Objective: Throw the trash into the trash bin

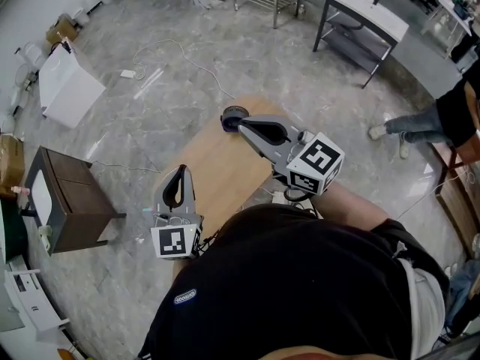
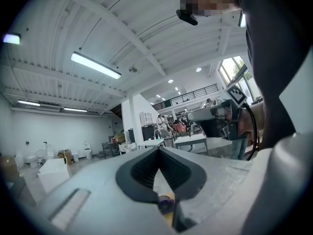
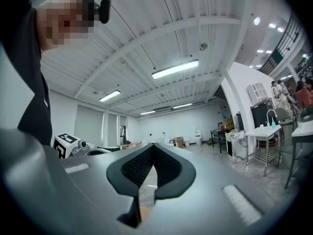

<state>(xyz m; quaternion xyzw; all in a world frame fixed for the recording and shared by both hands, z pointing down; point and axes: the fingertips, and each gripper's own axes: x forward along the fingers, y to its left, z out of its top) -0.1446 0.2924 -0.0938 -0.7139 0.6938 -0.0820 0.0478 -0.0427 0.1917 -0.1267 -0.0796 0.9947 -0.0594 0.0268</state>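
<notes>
The small dark purple round item, judged to be the trash, lay at the far end of the light wooden surface. No trash bin was identifiable. The right tongs were held level, jaws together and empty, tips just beside the item; contact could not be determined. The left tongs, likewise together and empty, hung at the surface's left edge, well short of the item, probably in reserve.

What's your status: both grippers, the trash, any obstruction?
Left gripper shut, empty. Right gripper shut, empty. Small dark round item on table, far end, by right tip. No bin seen.
</notes>
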